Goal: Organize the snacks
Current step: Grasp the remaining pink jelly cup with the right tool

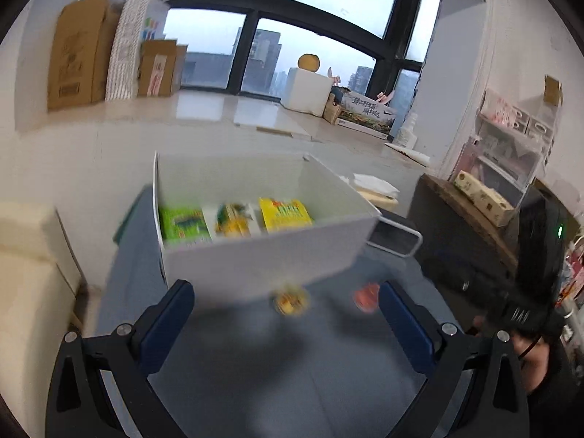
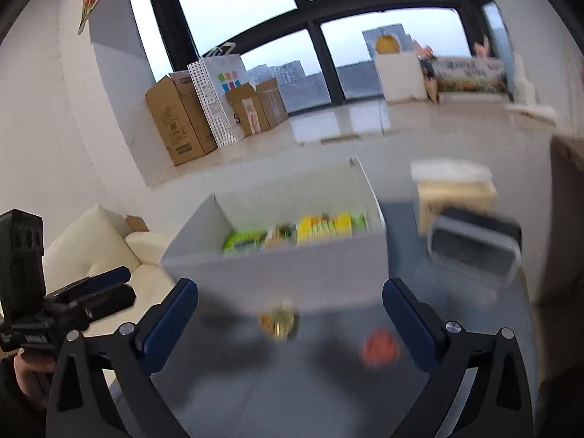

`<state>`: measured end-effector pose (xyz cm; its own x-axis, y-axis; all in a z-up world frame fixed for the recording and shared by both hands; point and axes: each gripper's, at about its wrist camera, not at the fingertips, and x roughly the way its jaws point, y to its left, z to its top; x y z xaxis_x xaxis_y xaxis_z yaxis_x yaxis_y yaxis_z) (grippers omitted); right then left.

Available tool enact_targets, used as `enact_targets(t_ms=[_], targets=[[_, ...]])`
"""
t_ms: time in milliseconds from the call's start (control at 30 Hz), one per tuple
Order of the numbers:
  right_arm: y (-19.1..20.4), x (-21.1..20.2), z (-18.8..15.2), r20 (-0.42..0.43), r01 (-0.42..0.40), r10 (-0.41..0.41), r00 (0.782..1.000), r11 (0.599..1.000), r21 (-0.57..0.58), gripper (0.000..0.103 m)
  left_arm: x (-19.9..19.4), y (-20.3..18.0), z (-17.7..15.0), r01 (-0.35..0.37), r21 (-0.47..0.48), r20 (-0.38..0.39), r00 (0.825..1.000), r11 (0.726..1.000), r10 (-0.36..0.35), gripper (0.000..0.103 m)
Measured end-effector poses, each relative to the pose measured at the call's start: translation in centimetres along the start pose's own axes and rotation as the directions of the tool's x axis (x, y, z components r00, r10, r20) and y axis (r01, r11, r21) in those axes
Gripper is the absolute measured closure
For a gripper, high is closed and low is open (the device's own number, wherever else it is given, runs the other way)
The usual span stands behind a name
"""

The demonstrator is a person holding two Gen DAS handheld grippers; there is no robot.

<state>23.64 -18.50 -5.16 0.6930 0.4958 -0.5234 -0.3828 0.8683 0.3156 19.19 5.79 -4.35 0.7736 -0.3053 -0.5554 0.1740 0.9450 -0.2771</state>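
Observation:
A white open box [image 1: 262,255] stands on the grey table [image 1: 277,365] and holds a green packet [image 1: 182,222], a yellow-green packet [image 1: 233,219] and a yellow packet [image 1: 284,213]. In front of it lie a small yellow snack [image 1: 290,301] and a small red snack [image 1: 367,295]. My left gripper [image 1: 286,314] is open and empty just short of them. My right gripper [image 2: 290,310] is open and empty too, facing the box [image 2: 277,273], the yellow snack [image 2: 279,323] and the red snack [image 2: 379,346]. Both views are motion-blurred.
A grey tub [image 2: 474,252] and a beige box [image 2: 452,186] stand right of the white box. A dark case [image 1: 460,233] and a shelf unit [image 1: 507,146] are at the right. A cream sofa [image 2: 102,248] is at the left. Cardboard boxes [image 1: 80,51] line the window sill.

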Motion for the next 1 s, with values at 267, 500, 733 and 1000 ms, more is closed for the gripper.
enact_targets(t_ms=[267, 500, 733, 1000], targets=[[-2.8, 0.7, -6.4, -0.137, 0.144, -0.144, 0.980, 0.989, -0.006, 0.000, -0.6, -2.1, -5.5, -0.012, 0.027, -0.067, 0.998, 1.000, 0.014, 0.000], [-5.6, 4.8, -5.4, -0.192, 0.161, -0.155, 0.969, 0.987, 0.016, 0.000, -0.6, -2.3, -6.7, -0.028, 0.011, -0.098, 0.995, 1.000, 0.029, 0.000], [-7.6, 9.0, -4.4, -0.274, 0.201, -0.196, 0.942, 0.980, -0.010, 0.064, 0.1, -1.8, -7.6, -0.043, 0.012, -0.128, 0.991, 0.999, 0.045, 0.000], [-7.9, 8.1, -5.6, -0.256, 0.189, -0.194, 0.947, 0.981, -0.044, 0.064, 2.1, -2.1, -7.8, -0.041, 0.015, -0.159, 0.986, 0.999, 0.043, 0.000]])
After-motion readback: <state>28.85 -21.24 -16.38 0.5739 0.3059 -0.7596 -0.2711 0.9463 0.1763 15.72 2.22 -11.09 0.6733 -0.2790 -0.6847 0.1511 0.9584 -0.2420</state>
